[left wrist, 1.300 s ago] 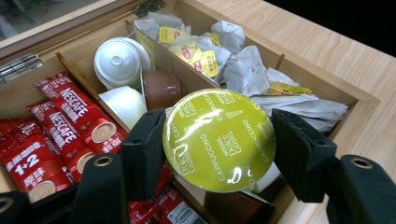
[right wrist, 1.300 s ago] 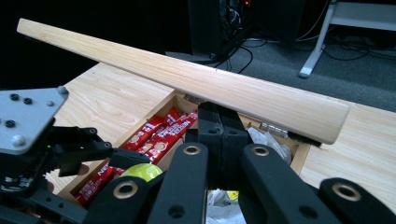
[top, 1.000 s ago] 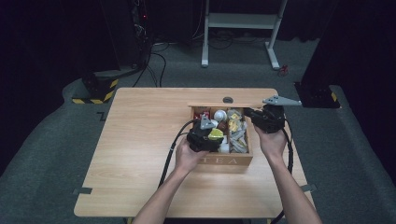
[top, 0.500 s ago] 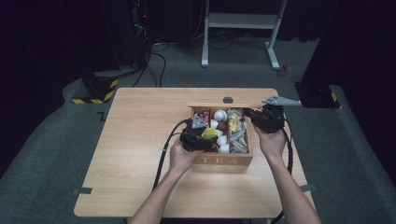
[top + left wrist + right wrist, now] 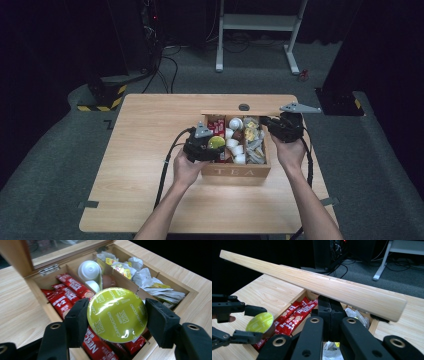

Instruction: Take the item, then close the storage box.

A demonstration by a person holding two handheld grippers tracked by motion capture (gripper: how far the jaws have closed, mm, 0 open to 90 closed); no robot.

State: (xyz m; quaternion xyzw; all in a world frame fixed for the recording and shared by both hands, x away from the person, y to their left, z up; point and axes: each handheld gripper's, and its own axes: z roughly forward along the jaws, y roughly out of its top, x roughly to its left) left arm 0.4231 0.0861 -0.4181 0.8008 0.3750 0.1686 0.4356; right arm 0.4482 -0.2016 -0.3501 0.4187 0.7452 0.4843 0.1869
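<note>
An open wooden box marked TEA sits at the table's middle, its lid standing up at the back. My left gripper is shut on a yellow-green cappuccino capsule, holding it by its rim just above the red sachets in the box's left compartment. From above, the capsule hangs over the box's left edge. My right gripper is at the box's rear right corner. Its jaws stand together, tips up against the underside of the lid. Whether they pinch the lid is hidden.
White capsules fill the middle compartment and paper tea bags the right one. A small dark disc lies on the table behind the lid. Bare tabletop spreads left of the box. Cables trail from both grippers toward the near edge.
My left gripper has carried the capsule a little to the left, from over the box's middle to its left compartment. The right gripper and the lid have stayed put.
</note>
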